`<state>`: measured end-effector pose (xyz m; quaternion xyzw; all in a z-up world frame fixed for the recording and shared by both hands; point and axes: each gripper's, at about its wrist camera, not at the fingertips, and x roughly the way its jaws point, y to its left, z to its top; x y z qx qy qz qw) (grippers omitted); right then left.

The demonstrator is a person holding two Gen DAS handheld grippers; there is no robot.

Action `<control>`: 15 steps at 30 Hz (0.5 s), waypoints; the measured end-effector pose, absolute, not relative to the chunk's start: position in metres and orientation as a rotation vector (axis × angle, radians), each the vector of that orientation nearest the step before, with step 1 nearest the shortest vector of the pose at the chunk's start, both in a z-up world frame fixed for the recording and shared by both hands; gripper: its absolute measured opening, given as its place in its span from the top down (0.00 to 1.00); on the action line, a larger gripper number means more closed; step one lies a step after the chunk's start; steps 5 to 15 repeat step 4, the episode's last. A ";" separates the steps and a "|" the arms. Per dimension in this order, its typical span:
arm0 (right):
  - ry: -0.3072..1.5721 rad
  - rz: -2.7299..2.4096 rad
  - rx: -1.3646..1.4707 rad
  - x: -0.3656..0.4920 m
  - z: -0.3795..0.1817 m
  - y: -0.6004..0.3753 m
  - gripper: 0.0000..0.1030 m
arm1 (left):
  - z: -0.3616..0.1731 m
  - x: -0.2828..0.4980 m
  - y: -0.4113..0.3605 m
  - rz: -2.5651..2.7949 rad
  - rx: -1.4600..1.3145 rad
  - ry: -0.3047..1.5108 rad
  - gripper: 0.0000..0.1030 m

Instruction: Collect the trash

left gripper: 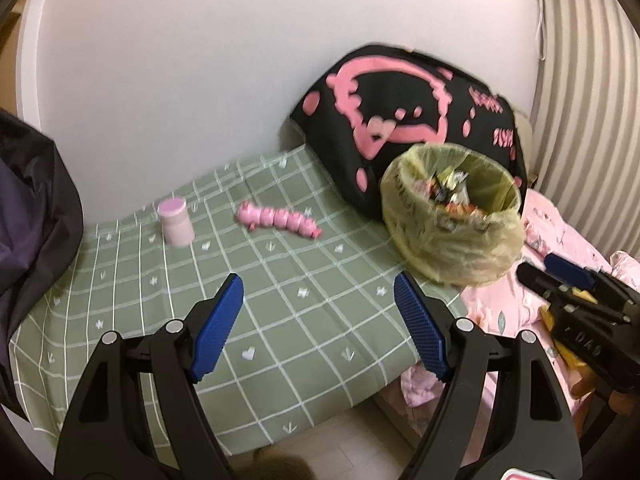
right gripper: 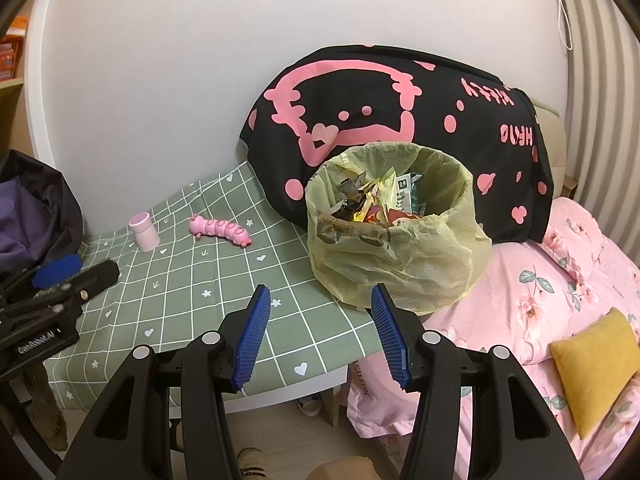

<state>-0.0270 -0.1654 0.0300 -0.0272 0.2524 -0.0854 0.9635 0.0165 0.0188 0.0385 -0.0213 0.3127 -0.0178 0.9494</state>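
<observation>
A bin lined with a yellow-green bag [left gripper: 452, 216] [right gripper: 396, 232] stands on the bed and holds several wrappers [right gripper: 372, 200]. A small pink bottle [left gripper: 175, 222] [right gripper: 144, 232] stands upright on the green checked sheet [left gripper: 280, 300] [right gripper: 180, 292]. A pink caterpillar toy [left gripper: 280, 222] [right gripper: 220, 231] lies to the right of the bottle. My left gripper [left gripper: 318, 328] is open and empty above the sheet's near edge. My right gripper [right gripper: 318, 336] is open and empty just in front of the bin. The right gripper also shows at the right of the left wrist view [left gripper: 568, 280].
A black pillow with pink print [left gripper: 404, 120] [right gripper: 400, 120] leans on the wall behind the bin. A pink floral quilt [right gripper: 560, 300] and a yellow cushion [right gripper: 596, 364] lie at right. A dark bag [left gripper: 32, 208] [right gripper: 32, 216] sits at left. Floor shows below the bed edge.
</observation>
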 end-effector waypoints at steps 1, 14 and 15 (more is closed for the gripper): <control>0.514 -0.173 -0.056 -0.026 0.029 -0.165 0.52 | 0.036 0.017 0.021 -0.028 -0.042 0.649 0.28; 0.538 -0.161 -0.069 -0.015 0.024 -0.164 0.52 | 0.028 0.021 0.042 0.046 -0.062 0.658 0.28; 0.538 -0.161 -0.069 -0.015 0.024 -0.164 0.52 | 0.028 0.021 0.042 0.046 -0.062 0.658 0.28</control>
